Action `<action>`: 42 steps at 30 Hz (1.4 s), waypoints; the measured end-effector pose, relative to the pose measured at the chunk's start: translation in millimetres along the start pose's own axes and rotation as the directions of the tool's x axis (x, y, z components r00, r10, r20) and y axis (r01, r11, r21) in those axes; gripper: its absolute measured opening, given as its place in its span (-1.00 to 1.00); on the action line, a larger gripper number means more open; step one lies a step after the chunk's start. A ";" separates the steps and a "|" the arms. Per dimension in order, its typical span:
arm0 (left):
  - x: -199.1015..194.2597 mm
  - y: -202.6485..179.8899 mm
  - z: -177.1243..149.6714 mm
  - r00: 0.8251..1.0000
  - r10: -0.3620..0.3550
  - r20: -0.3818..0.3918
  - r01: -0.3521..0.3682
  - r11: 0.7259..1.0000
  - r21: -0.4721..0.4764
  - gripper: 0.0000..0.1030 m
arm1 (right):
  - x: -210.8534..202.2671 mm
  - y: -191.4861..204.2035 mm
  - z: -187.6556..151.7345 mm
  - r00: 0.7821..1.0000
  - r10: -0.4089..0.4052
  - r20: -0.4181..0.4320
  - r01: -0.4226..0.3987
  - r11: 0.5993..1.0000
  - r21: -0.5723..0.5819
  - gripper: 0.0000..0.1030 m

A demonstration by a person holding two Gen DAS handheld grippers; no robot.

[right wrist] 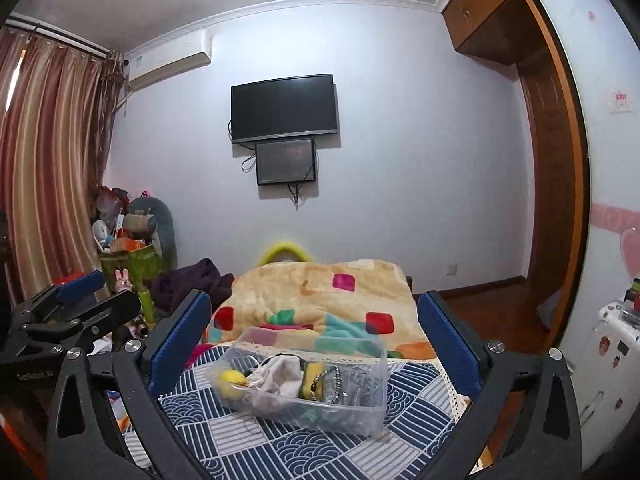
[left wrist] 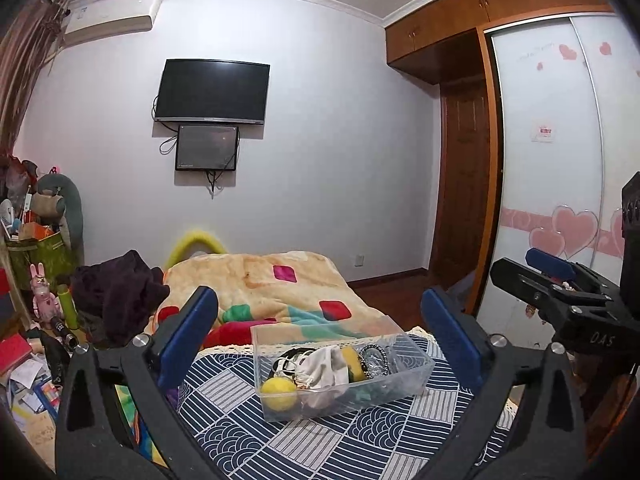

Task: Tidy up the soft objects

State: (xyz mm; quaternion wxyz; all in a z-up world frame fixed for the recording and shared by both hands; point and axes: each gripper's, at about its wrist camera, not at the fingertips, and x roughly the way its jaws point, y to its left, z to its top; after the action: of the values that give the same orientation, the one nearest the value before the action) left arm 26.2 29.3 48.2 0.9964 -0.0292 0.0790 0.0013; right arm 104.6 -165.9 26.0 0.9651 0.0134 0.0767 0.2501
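A clear plastic box (left wrist: pixel 416 376) stands on a blue-and-white patterned cloth (left wrist: pixel 280 440). It holds a yellow ball (left wrist: pixel 279 391), a white drawstring pouch (left wrist: pixel 324 368), a yellow-green sponge (left wrist: pixel 353 362) and dark bracelets (left wrist: pixel 374 358). My left gripper (left wrist: pixel 320 336) is open and empty, held above and just short of the box. My right gripper (right wrist: pixel 316 332) is open and empty, also short of the box (right wrist: pixel 360 412). The ball (right wrist: pixel 231 380), pouch (right wrist: pixel 280 372) and bracelets (right wrist: pixel 324 380) show there too. Each gripper appears at the edge of the other's view.
A bed with a patchwork blanket (left wrist: pixel 280 280) lies behind the box. A dark garment (left wrist: pixel 120 292) and cluttered toys and papers (left wrist: pixel 36 320) sit to the left. A wardrobe (left wrist: pixel 552 160) and door stand right. A white suitcase (right wrist: pixel 608 360) is at far right.
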 end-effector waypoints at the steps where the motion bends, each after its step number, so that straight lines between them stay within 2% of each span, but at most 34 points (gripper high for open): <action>1: 0.0 -0.4 -0.2 1.000 0.004 0.003 -0.004 1.000 0.000 1.00 | -0.2 0.1 -0.1 1.000 0.000 0.000 0.000 1.000 -0.001 1.00; 42: 4.0 4.4 -3.2 0.999 -0.021 -0.024 0.021 1.000 -0.013 1.00 | -7.7 5.0 2.6 1.000 0.000 0.001 0.000 1.000 0.010 1.00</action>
State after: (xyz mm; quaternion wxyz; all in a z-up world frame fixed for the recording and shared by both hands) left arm 29.6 33.5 44.2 0.9952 -0.0366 0.0908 -0.0091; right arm 96.0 -165.3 29.9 0.9651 0.0182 0.0776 0.2495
